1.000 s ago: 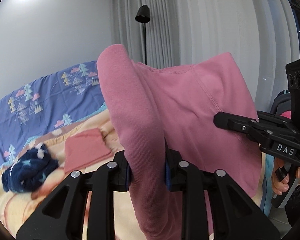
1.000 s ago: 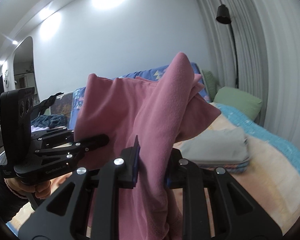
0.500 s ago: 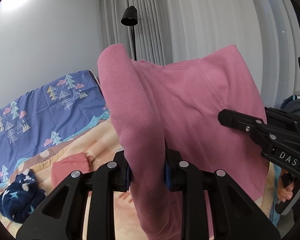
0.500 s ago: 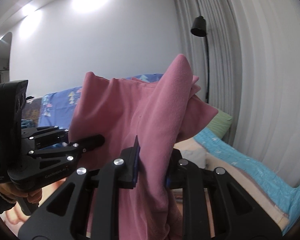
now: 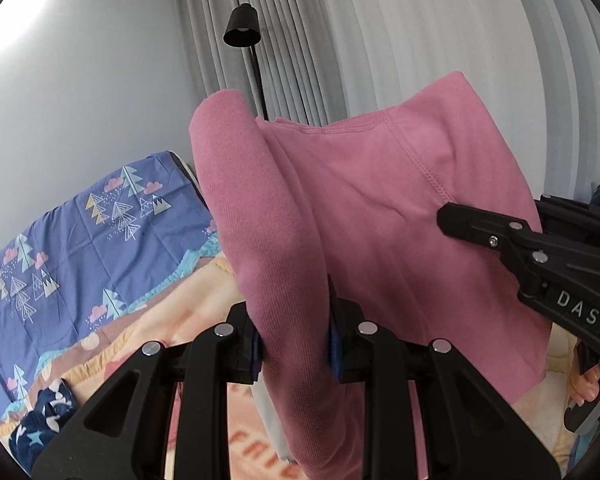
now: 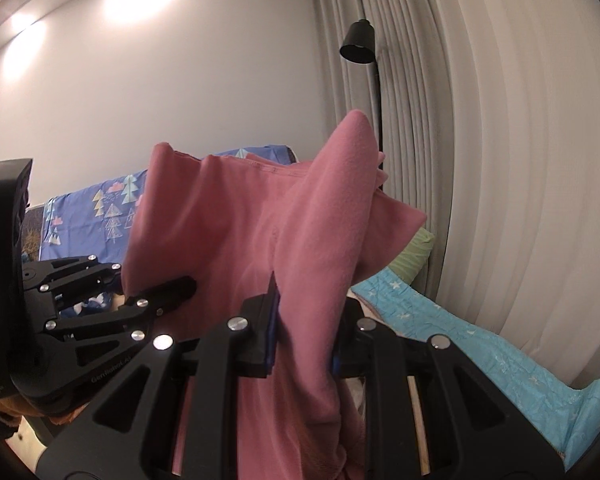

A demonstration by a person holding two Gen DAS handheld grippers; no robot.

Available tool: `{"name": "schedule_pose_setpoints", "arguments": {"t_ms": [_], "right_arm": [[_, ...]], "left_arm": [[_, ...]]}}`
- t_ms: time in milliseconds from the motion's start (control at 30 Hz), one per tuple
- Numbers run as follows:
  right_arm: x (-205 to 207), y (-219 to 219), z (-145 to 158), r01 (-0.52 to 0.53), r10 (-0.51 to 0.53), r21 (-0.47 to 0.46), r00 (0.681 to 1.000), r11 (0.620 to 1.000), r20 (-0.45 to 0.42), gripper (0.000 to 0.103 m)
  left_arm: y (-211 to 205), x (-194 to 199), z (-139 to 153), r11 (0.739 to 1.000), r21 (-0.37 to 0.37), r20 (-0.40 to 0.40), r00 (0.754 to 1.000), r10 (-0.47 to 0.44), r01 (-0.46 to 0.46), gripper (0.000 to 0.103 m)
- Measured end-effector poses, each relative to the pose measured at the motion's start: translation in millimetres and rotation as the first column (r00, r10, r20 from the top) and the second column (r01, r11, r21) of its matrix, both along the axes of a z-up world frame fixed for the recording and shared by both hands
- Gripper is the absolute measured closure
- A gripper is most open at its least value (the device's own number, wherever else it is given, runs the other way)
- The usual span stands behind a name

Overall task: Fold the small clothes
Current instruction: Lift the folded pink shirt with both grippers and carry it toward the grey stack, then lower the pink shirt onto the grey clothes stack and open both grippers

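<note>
**Desk:** Pink knit garment with stitched seams — where is it, and who has it?

**Photographer:** Aloft above a bed with a peach printed cover, strung between two black two-finger grippers. The left gripper has its jaws clamped on a thick bunched fold of the fabric; the right gripper is likewise closed on a gathered fold at the other side. Cloth droops below both.

**Desk:** How far along is the folding?

**Photographer:** Early for this piece, by my reading. It hangs rumpled, with no flat crease showing and nothing laid down yet. Spreading it on the bed and making the folds all appear to remain.

**Desk:** Anything else waiting?

**Photographer:** A crumpled navy garment with white star shapes lies on the cover at lower left, apparently unfolded. Whether finished pieces are stacked anywhere, these views do not show.

**Desk:** Background?

**Photographer:** A blue quilt printed with trees, a black floor lamp, pale pleated curtains, a turquoise blanket.
</note>
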State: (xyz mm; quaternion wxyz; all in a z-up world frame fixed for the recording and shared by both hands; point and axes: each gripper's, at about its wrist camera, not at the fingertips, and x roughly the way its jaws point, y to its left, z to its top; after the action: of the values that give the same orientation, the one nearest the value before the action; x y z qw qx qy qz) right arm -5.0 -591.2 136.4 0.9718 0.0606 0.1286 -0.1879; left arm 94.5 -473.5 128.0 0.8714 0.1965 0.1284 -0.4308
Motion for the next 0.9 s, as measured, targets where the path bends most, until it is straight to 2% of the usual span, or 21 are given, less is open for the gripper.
{"name": "schedule_pose_setpoints", "arguments": {"t_ms": [267, 333, 367, 400, 433, 467, 500, 567, 600, 667, 733, 833, 900], "right_arm": [[42.7, -20.3, -13.6, 0.02, -0.019, 0.04, 0.999, 0.999, -0.033, 0.084], [62.8, -30.3, -21.3, 0.037, -0.035, 0.045, 0.998, 0.998, -0.045, 0.08], [77.6, -37.1, -29.4, 0.086, -0.084, 0.023, 0.993, 0.996, -0.08, 0.068], [87.0, -42.2, -35.5, 0.133, -0.131, 0.007, 0.985, 0.991, -0.111, 0.047], [97.1, -49.8, -45.6, 0.205, -0.204, -0.013, 0.966, 0.979, -0.159, 0.042], [102.2, -57.5, -60.2, 0.269, -0.269, -0.025, 0.942, 0.963, -0.201, 0.043], [101.4, -60.4, -69.4, 0.279, -0.275, -0.011, 0.937, 0.96, -0.216, 0.043], [92.0, -67.3, -90.2, 0.245, -0.221, 0.076, 0.947, 0.967, -0.233, 0.043], [84.8, -70.5, -105.6, 0.22, -0.181, 0.135, 0.951, 0.966, -0.251, 0.043], [75.3, -72.0, -128.9, 0.23, -0.173, 0.181, 0.943, 0.956, -0.283, 0.043], [71.3, -77.5, -166.9, 0.27, -0.175, 0.237, 0.917, 0.933, -0.358, 0.043], [57.9, -92.7, -185.5, 0.274, -0.158, 0.368, 0.936, 0.888, -0.314, 0.035], [55.2, -98.3, -191.6, 0.277, -0.155, 0.411, 0.939, 0.869, -0.306, 0.028]], "left_arm": [[-31.1, 33.0, -13.3, 0.993, 0.093, 0.086, 0.995, 0.059, -0.067, 0.077], [-42.5, 51.6, -21.4, 0.985, 0.119, 0.096, 0.989, 0.113, -0.125, 0.067], [-48.1, 61.9, -29.8, 0.973, 0.15, 0.109, 0.981, 0.159, -0.174, 0.049], [-50.9, 70.9, -40.1, 0.956, 0.178, 0.136, 0.968, 0.21, -0.233, 0.036], [-50.3, 76.6, -48.1, 0.948, 0.191, 0.143, 0.962, 0.231, -0.256, 0.034], [-46.0, 80.9, -58.7, 0.948, 0.201, 0.117, 0.966, 0.228, -0.248, 0.032], [-40.4, 84.8, -70.2, 0.949, 0.214, 0.072, 0.972, 0.223, -0.233, 0.029], [-29.7, 91.7, -99.8, 0.949, 0.261, -0.042, 0.98, 0.195, -0.178, 0.029], [-26.7, 93.1, -113.8, 0.944, 0.289, -0.072, 0.98, 0.188, -0.16, 0.029], [-22.6, 91.0, -142.3, 0.932, 0.334, -0.086, 0.98, 0.178, -0.14, 0.026], [-13.7, 85.4, -155.4, 0.939, 0.3, -0.072, 0.978, 0.197, -0.167, 0.024], [-8.8, 85.7, -162.9, 0.947, 0.261, -0.142, 0.963, 0.228, -0.186, 0.024], [-3.1, 86.0, -163.6, 0.95, 0.244, -0.165, 0.958, 0.237, -0.193, 0.024]]}}
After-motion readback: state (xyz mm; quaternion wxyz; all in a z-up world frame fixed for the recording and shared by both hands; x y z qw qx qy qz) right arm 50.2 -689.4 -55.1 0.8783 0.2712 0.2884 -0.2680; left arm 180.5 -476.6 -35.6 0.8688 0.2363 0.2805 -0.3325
